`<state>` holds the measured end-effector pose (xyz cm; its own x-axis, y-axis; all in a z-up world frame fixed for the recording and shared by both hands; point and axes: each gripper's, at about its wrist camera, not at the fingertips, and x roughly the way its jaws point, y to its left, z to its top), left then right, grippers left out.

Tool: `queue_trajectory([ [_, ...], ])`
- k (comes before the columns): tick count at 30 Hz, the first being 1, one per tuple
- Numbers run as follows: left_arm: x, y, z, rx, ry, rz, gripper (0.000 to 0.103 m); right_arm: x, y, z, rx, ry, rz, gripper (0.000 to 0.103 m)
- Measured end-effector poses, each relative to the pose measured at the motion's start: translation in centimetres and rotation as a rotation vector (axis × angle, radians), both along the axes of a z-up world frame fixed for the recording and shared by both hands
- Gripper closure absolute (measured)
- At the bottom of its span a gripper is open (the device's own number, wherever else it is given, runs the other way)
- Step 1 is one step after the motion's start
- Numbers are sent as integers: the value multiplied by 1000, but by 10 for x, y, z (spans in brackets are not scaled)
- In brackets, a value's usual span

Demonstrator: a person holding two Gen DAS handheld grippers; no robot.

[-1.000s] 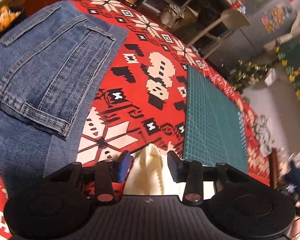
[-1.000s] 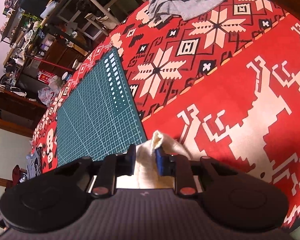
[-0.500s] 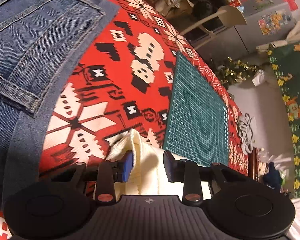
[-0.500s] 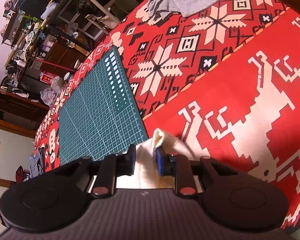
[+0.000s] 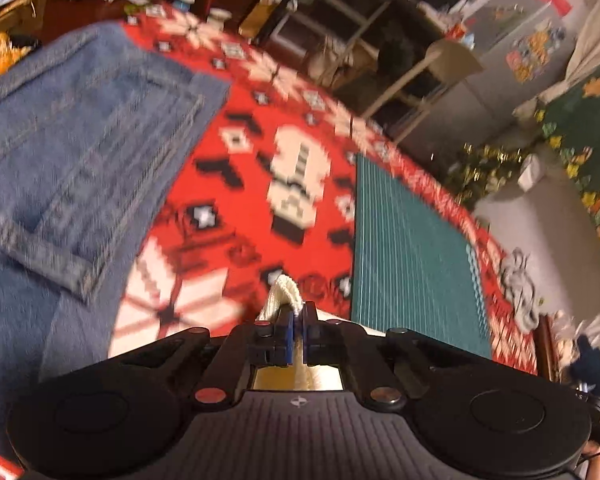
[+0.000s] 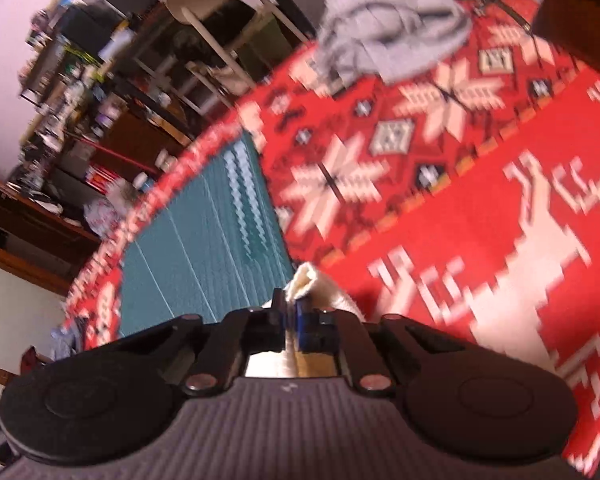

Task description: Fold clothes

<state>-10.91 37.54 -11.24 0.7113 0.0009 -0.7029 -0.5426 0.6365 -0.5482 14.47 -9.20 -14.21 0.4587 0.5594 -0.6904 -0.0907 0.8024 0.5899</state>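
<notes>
since the left gripper [image 5: 297, 316] and right gripper [image 6: 291, 307] each pinch a corner of the cream knit garment [image 5: 285, 293] lying near the green cutting mat [image 5: 412, 256], lift both evenly so it hangs flat.

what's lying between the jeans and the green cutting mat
In the left wrist view only the red patterned cloth shows between the jeans and the green cutting mat, plus a cream garment tip near the bottom.
</notes>
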Motion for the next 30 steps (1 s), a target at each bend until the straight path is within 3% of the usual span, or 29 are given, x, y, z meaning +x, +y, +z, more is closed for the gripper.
queue_trajectory([
  [8,56,21,-7,84,14,11,99,57,31,-2,-18,-64,-4,98],
  [16,99,23,-9,226,84,-116,95,98,61,-19,-121,-103,52,96],
  [18,98,22,-7,227,93,-136,93,97,60,-18,-117,-102,63,85],
  [21,87,21,1,215,88,-129,75,87,48,-8,-113,-121,53,70],
  [23,78,16,10,224,79,-128,64,77,38,3,-110,-140,50,70],
  [26,61,9,23,239,78,-130,65,52,27,23,-112,-175,64,71],
  [30,37,-12,44,276,50,-157,69,8,31,41,-107,-173,144,86],
])
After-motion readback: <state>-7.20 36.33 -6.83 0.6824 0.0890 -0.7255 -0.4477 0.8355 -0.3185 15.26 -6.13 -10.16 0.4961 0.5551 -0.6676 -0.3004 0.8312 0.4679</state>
